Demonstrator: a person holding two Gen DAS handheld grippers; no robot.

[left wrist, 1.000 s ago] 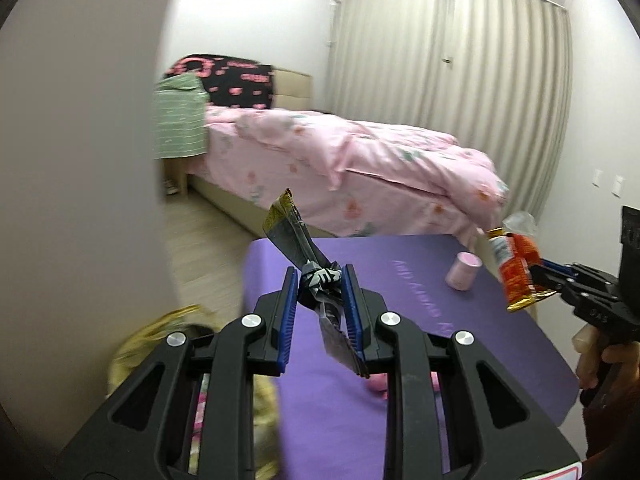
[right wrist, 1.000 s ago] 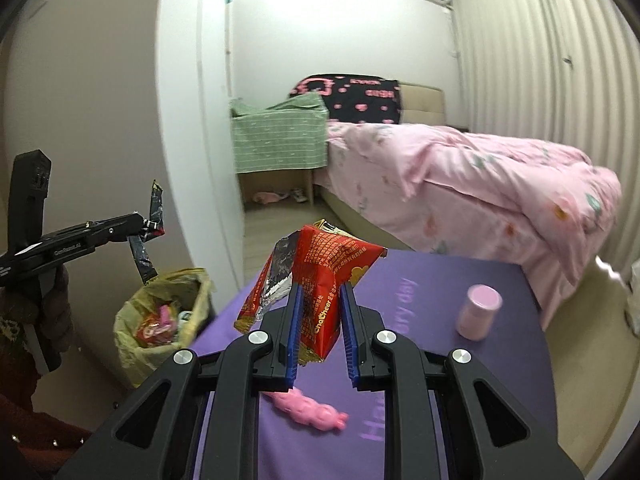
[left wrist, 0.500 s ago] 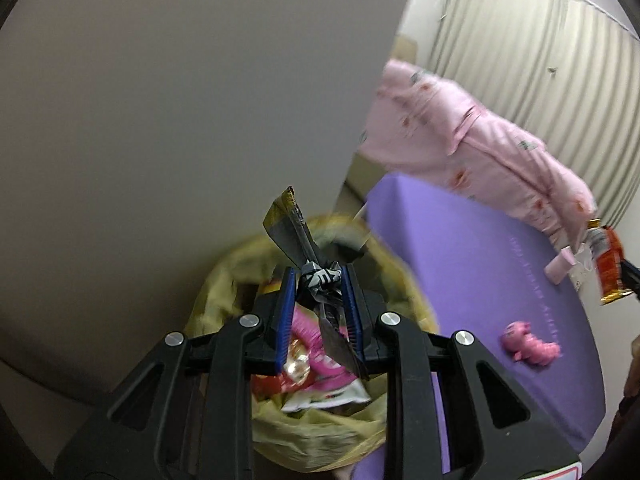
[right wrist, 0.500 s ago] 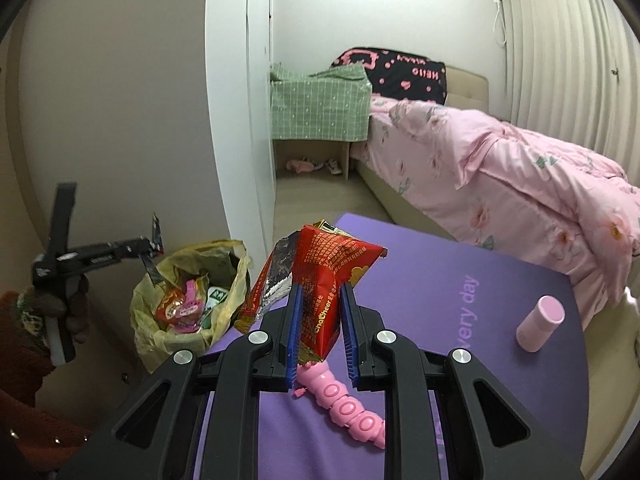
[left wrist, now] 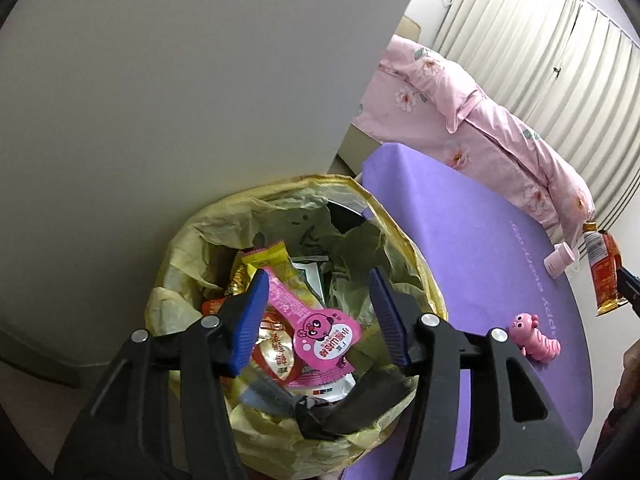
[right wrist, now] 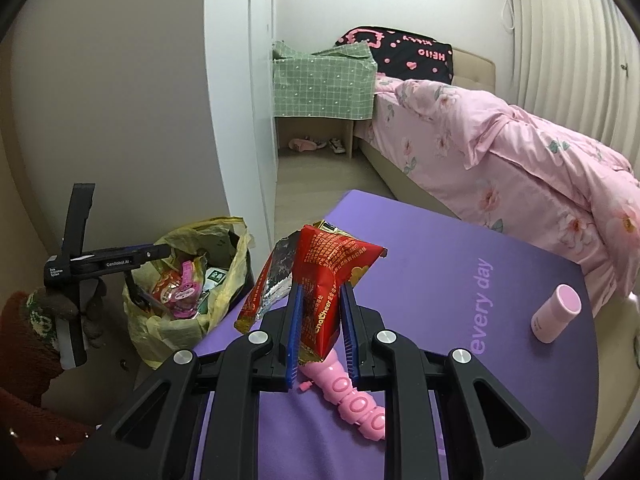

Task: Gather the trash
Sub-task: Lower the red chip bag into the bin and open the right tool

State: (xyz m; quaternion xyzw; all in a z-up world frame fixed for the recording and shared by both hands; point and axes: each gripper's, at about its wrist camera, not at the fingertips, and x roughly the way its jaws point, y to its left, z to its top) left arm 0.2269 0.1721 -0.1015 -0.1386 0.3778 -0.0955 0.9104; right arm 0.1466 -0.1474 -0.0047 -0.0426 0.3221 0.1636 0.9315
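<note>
My left gripper (left wrist: 316, 280) hangs over the trash bin lined with a yellow bag (left wrist: 400, 232), its jaws opening and no pad pressing on anything. The dark crumpled wrapper (left wrist: 320, 412) is loose below the fingers, blurred, at the bag's near edge. Several bright snack wrappers (left wrist: 320, 336) lie inside the bin. My right gripper (right wrist: 321, 300) is shut on a red snack bag (right wrist: 328, 276) with a silver-lined torn flap, held above the purple table (right wrist: 440, 260). In the right wrist view the bin (right wrist: 236, 264) stands on the floor at the table's left, with the left gripper (right wrist: 148, 268) above it.
A pink caterpillar toy (right wrist: 352, 396) lies on the table just under my right fingers, and a pink bottle (right wrist: 556, 312) stands at the right edge. The bin sits against a beige wall (left wrist: 180, 100). A pink bed (right wrist: 500, 140) lies beyond the table.
The left gripper swung from above the table down over the bin, then opened and let the dark wrapper drop. The right gripper drifted left toward the bin, still gripping the red bag.
</note>
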